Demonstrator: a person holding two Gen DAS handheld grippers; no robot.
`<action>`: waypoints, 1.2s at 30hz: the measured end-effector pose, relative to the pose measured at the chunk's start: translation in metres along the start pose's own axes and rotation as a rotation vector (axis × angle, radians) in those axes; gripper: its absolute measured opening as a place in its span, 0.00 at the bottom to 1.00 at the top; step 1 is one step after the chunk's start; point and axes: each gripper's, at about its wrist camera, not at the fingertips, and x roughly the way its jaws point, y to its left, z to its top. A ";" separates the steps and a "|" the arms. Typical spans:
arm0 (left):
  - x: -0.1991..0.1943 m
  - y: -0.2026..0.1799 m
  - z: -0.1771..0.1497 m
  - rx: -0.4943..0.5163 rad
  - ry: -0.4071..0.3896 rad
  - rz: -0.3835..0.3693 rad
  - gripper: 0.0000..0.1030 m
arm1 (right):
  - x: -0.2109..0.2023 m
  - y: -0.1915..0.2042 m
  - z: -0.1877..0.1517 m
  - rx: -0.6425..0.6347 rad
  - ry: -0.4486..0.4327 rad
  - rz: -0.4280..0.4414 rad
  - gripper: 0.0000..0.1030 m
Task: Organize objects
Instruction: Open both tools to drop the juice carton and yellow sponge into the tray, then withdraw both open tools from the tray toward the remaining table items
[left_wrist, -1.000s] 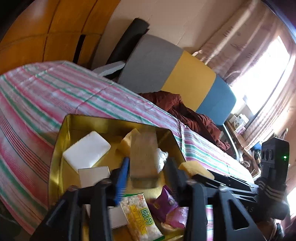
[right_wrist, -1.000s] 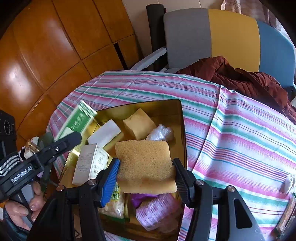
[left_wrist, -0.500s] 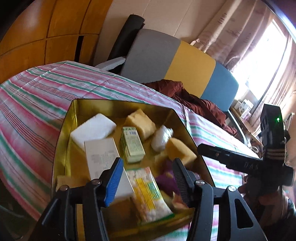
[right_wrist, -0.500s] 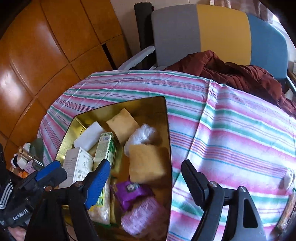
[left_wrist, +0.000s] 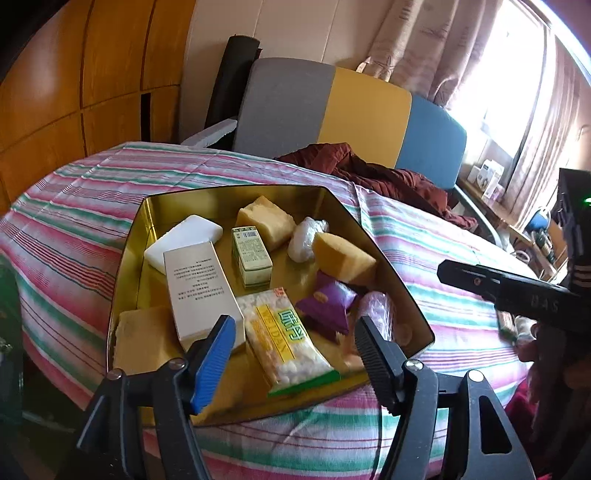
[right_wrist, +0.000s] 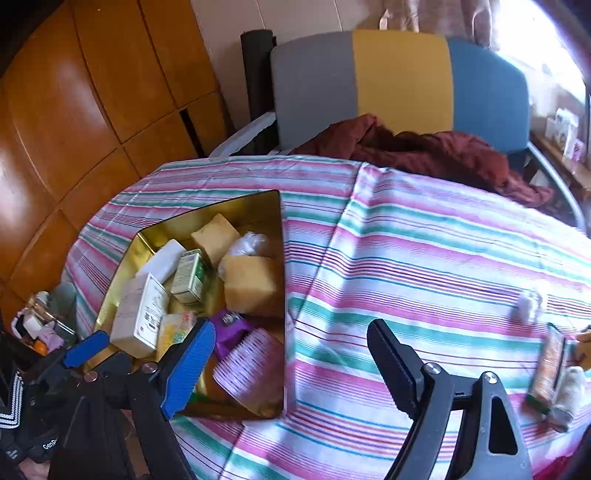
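A: What are the two grippers doing?
B: The left gripper (left_wrist: 295, 350) has just been spreading its fingers, nothing between them, over the near end of the gold tray (left_wrist: 133, 254). The right gripper (right_wrist: 291, 363) has just been widening too, empty, above the striped desk (right_wrist: 424, 258).
A: And the sponge?
B: The yellow sponge (right_wrist: 251, 288) lies in the tray beside the green box (right_wrist: 190, 275). Beyond sits the tri-colour chair (right_wrist: 399, 77).

You get hard daylight from the window (left_wrist: 517, 74) at upper right, blown to white; the wood panels (right_wrist: 55, 110) glare, straight lines bow at the edges, corners darken.
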 end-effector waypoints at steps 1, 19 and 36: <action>-0.001 -0.002 -0.001 0.004 0.000 0.004 0.66 | -0.002 0.001 -0.003 -0.009 -0.001 -0.006 0.84; -0.018 -0.032 -0.011 0.104 -0.018 0.050 0.72 | -0.019 0.005 -0.034 -0.053 -0.008 -0.037 0.84; -0.012 -0.058 -0.018 0.193 0.010 0.035 0.73 | -0.033 -0.074 -0.044 0.062 0.008 -0.177 0.84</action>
